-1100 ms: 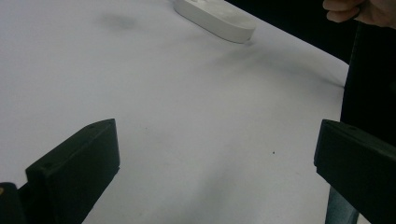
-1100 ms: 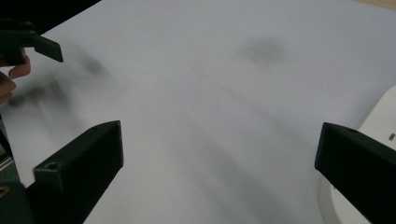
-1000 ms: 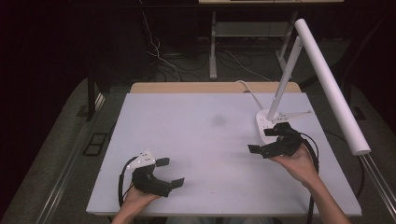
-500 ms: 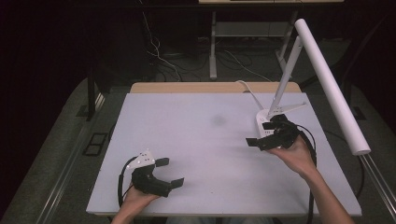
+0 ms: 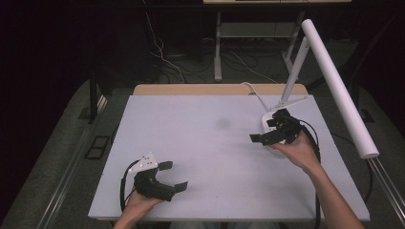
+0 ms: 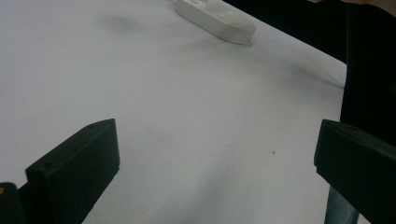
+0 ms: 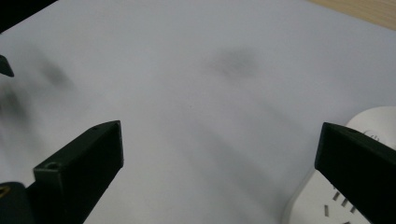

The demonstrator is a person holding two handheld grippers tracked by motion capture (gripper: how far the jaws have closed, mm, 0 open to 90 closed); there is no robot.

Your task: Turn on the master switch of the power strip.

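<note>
Right gripper [image 5: 267, 130]: jaws wide apart, nothing between them, held over the lamp base [image 5: 270, 125] near the right edge of the table [image 5: 200, 143]. In the right gripper view, one jaw directly above the white lamp base [image 7: 355, 186], the other over bare tabletop. Left gripper [image 5: 173, 176]: jaws also wide apart, empty, low near the front edge toward the left corner, pointed across the table at the lamp base [image 6: 217, 18]. Lamp base standing at the right side, toward the back edge; lamp arm [image 5: 295, 71] rising from it; white tubular lamp head [image 5: 340, 90] slanting beyond the right edge.
</note>
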